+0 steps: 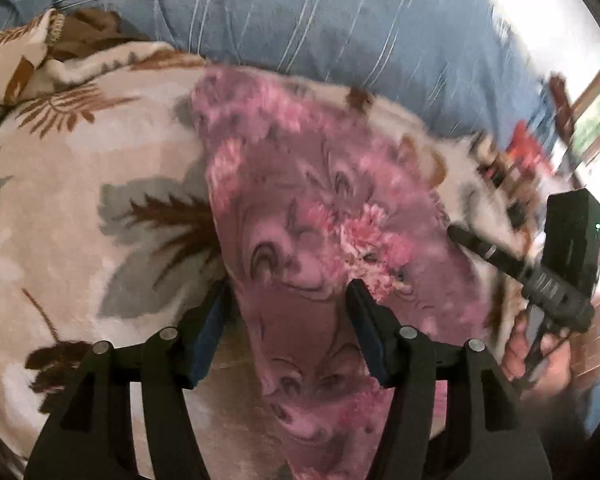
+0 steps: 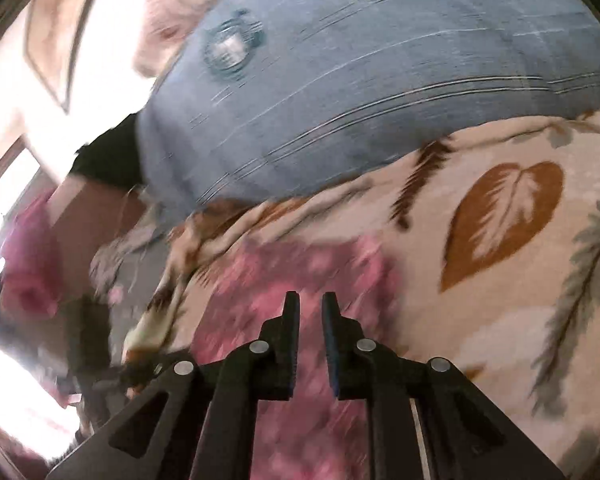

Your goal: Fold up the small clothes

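A pink-purple patterned small garment (image 1: 324,220) lies spread on a cream blanket with leaf prints (image 1: 68,184). My left gripper (image 1: 288,290) is open, its two fingers standing either side of the garment's near part, just above it. The right gripper's body (image 1: 556,280) shows at the garment's right edge in the left wrist view. In the right wrist view, my right gripper (image 2: 310,300) has its fingers nearly closed with a narrow gap, nothing visible between them, hovering over the blurred pink garment (image 2: 300,280).
A blue striped pillow or cover (image 1: 300,12) lies behind the blanket; it fills the top of the right wrist view (image 2: 380,80). A bunched blanket fold (image 1: 24,64) sits far left. The bed's edge and blurred room clutter (image 2: 32,272) lie to the right gripper's left.
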